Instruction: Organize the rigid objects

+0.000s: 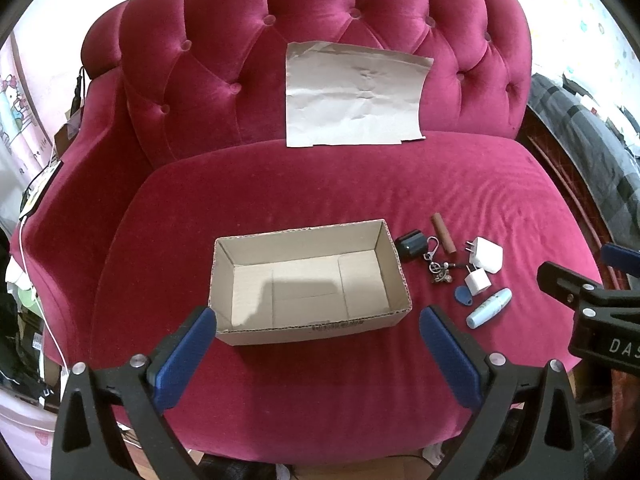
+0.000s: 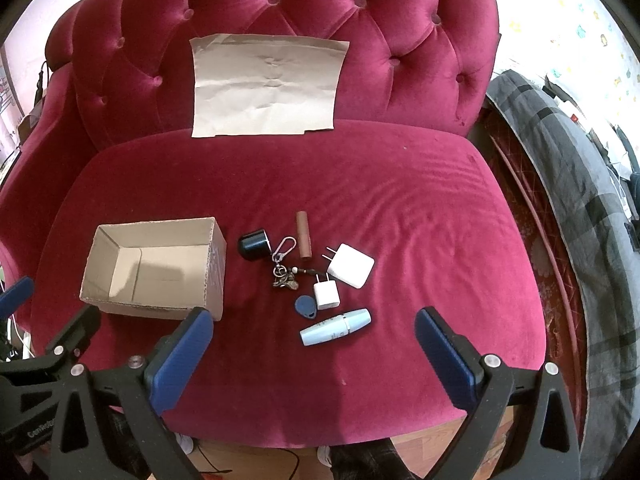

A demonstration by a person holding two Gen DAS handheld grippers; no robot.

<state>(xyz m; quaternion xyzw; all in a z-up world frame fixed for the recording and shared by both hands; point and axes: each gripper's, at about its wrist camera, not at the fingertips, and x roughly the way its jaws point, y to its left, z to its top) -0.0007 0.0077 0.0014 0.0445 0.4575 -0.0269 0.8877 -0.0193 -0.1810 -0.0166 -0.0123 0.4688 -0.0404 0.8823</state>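
Left tongs (image 1: pixel 318 354): mine, spread wide and holding nothing, hovering above the armchair seat (image 1: pixel 320 200) just short of the cardboard box.
Right tongs (image 2: pixel 314 354): mine, also spread and bare, above the seat's front edge.
Cardboard box (image 1: pixel 308 326): open-topped, nothing inside, at 12 o'clock from my left tongs.
Loose items: clustered at 3 o'clock of the box.
Black cap (image 2: pixel 253 245): just beside the box wall.
Keychain (image 2: pixel 285 264): between the cap and the brown cylinder (image 2: pixel 304 236).
Large white charger (image 2: pixel 351 265): at 3 o'clock of the keychain.
Small white charger (image 2: pixel 326 294): just beside the blue fob (image 2: pixel 306 307).
Pale blue tube (image 2: pixel 335 327): lying on its side, nearest my right tongs, at 12 o'clock.
Paper sheet (image 1: pixel 352 96): leaning on the backrest.
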